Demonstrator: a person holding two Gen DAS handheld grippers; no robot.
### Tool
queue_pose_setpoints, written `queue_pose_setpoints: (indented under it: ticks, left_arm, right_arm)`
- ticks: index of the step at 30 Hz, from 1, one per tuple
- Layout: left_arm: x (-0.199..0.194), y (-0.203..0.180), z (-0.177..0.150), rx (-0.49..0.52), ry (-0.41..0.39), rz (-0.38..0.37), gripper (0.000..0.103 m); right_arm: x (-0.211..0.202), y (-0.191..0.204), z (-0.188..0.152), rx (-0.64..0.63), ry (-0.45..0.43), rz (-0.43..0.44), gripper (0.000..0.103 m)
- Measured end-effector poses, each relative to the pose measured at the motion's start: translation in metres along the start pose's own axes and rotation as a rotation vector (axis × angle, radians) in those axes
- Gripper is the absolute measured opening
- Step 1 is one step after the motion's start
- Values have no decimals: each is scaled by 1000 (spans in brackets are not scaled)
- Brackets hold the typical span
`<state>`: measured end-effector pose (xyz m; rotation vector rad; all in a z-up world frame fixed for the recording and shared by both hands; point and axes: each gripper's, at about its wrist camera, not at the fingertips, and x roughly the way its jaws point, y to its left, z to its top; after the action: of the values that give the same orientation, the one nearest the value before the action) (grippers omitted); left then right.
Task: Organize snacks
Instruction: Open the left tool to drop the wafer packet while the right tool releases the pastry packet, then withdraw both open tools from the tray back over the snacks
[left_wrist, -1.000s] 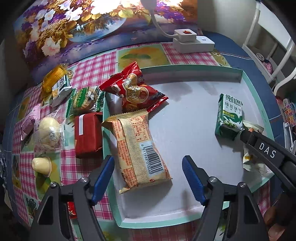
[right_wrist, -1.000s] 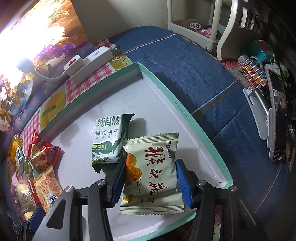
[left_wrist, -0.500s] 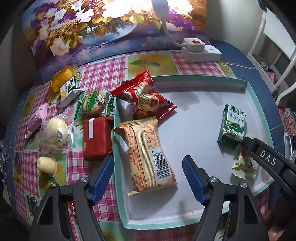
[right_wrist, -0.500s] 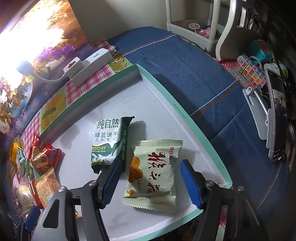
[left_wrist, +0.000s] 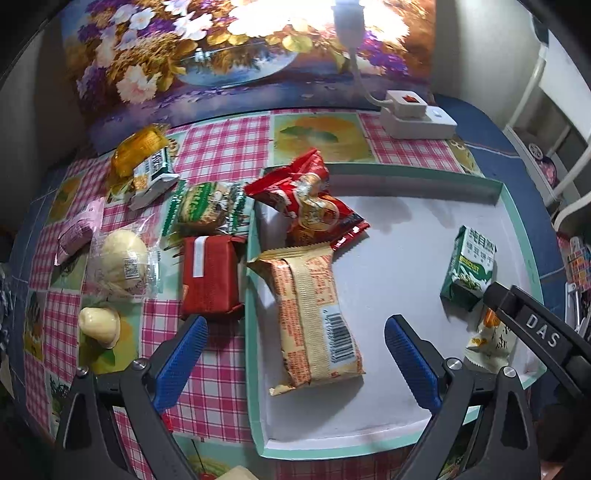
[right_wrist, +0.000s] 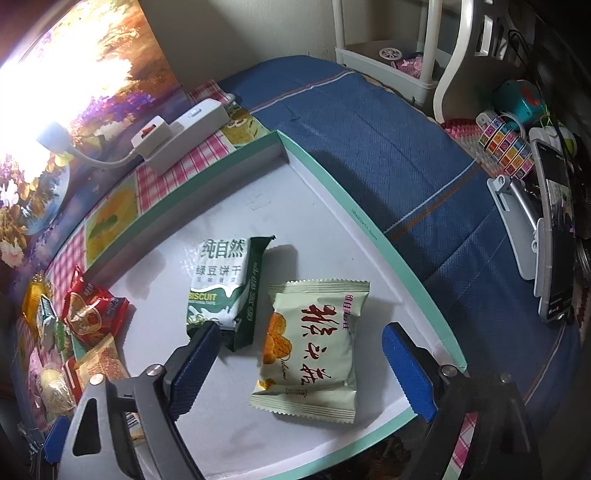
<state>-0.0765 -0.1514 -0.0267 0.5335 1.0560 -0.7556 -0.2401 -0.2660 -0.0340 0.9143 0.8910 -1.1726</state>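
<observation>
my left gripper (left_wrist: 293, 363) has just been spreading its jaws and now stands wide, with nothing pressed between the blue pads; the long orange-and-cream wafer packet with the barcode (left_wrist: 314, 317) lies flat between them, inside the shallow white tray with the mint-green rim (left_wrist: 413, 171). my right gripper (right_wrist: 299, 369) has also just been spreading and is wide apart, the pale green square pouch with red lettering (right_wrist: 312, 347) lying loose on the tray floor between its pads, just beside the green-and-white biscuit pack (right_wrist: 221, 284). both packets look released, so i judge the next move is a fetch from the loose snacks on the pink checked cloth (left_wrist: 221, 151). the relation that matters: the red foil-wrapped block (left_wrist: 210, 277) lies just outside the tray's left wall, ahead and a little inward of my left-hand pad, its long axis running away from me, roughly in line with the fingers. the left hand is clearly nearer; the right sits at the tray's far corner. i would shift left and straddle the block's short width
</observation>
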Motion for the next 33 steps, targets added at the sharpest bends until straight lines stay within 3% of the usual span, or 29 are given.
queue_pose_setpoints:
  ticks: [6, 7, 8, 27, 33]
  left_arm:
    - [1, 12, 2, -38, -9, 18, 98]
    - [1, 15, 2, -47, -8, 17, 98]
    - [0, 17, 2, -56, -8, 14, 98]
    - [-15, 86, 11, -289, -43, -20, 98]
    - [-16, 121, 10, -360, -20, 33, 98]
  right_arm:
    - [-3, 7, 0, -26, -16, 23, 93]
    - [-2, 8, 0, -29, -18, 26, 101]
    - [-3, 9, 0, -31, -19, 28, 103]
    - [-15, 47, -13, -154, -60, 85, 103]
    - [-22, 68, -24, -234, -72, 95, 103]
